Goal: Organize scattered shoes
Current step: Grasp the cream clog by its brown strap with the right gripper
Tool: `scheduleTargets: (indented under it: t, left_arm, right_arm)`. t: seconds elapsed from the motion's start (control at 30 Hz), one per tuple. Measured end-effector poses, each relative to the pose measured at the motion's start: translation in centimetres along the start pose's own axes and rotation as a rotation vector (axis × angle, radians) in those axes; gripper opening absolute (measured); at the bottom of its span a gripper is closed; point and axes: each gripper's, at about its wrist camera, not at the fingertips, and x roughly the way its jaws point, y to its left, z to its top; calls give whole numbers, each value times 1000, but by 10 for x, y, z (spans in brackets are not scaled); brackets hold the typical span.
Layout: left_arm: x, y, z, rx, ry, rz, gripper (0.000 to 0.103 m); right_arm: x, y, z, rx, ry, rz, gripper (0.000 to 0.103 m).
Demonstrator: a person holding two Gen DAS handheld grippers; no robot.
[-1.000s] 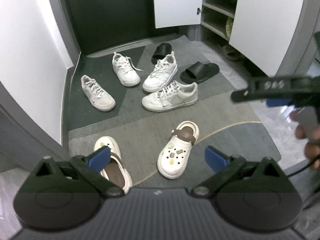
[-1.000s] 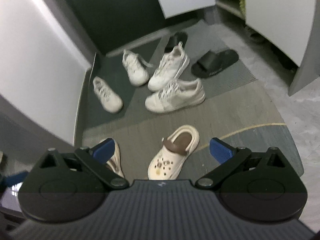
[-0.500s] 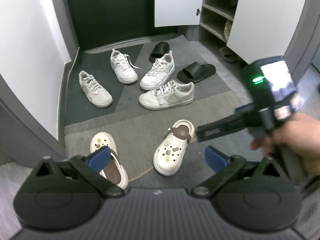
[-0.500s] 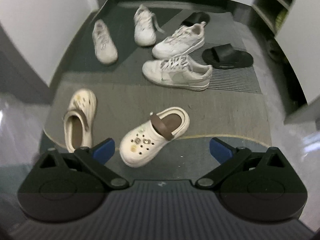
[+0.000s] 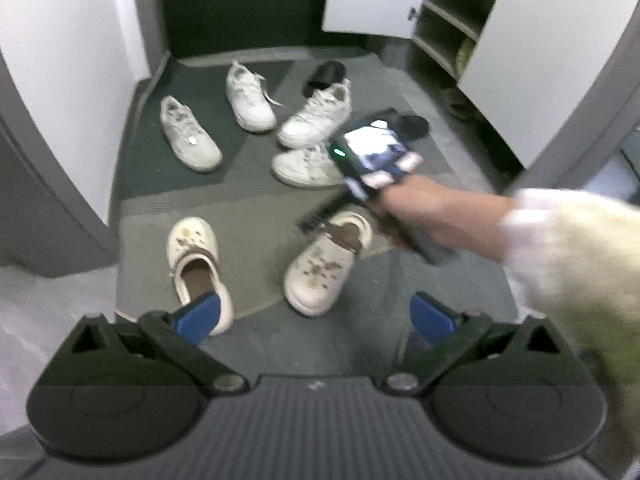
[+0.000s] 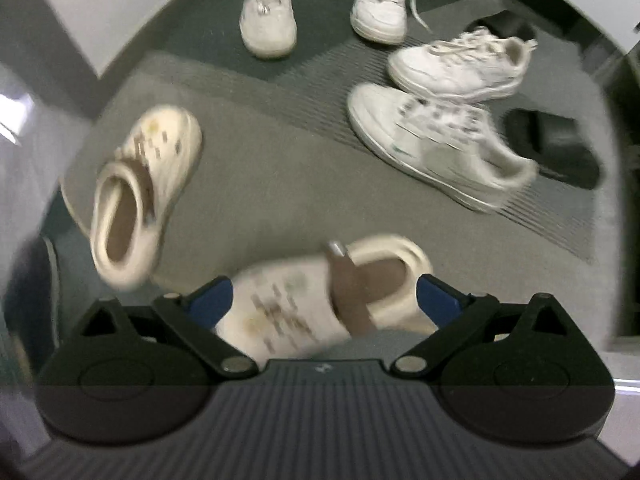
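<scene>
Several shoes lie scattered on a grey entry mat (image 5: pixel 256 216). A cream clog with a brown strap (image 6: pixel 320 296) lies between the fingers of my open right gripper (image 6: pixel 324 300); it also shows in the left wrist view (image 5: pixel 324 264). Its mate (image 6: pixel 140 192) lies to the left, also in the left wrist view (image 5: pixel 196 256). White sneakers (image 5: pixel 188 136) (image 5: pixel 250 98) (image 5: pixel 316 116) (image 6: pixel 436 144) and black slides (image 6: pixel 556 148) (image 5: pixel 326 74) lie farther back. My left gripper (image 5: pixel 316 316) is open and empty, held back above the mat's front edge. The right gripper's body (image 5: pixel 372 152) reaches over the clog.
An open shoe cabinet (image 5: pixel 452 28) with shelves stands at the back right, its white doors (image 5: pixel 532 40) swung out. A white wall (image 5: pixel 60 60) bounds the left side. A dark door (image 5: pixel 240 0) is at the back.
My right gripper has moved forward and down to the strapped clog, which now lies between its open fingers. The left gripper has drawn back slightly and stays open.
</scene>
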Motion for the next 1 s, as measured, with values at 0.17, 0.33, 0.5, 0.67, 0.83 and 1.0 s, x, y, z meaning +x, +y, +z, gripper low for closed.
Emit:
scheduleTargets:
  t: [0.17, 0.33, 0.5, 0.67, 0.83, 1.0]
  left_arm:
    - [20, 27, 2, -67, 92, -4, 102]
    - [32, 49, 6, -120, 101, 43, 102]
    - [37, 44, 10, -80, 119, 7, 102]
    - [40, 33, 13, -45, 126, 5, 102]
    - [36, 22, 15, -41, 105, -8, 102]
    - [37, 13, 14, -43, 123, -31, 102]
  right_arm:
    - [58, -16, -2, 115, 37, 55, 100]
    - [99, -38, -11, 173, 74, 48, 100]
    - [108, -54, -13, 178, 82, 69, 100]
    - [103, -45, -16, 149, 75, 220, 99]
    - [94, -40, -19, 159, 77, 366, 99]
    - [92, -41, -25, 134, 94, 438, 101]
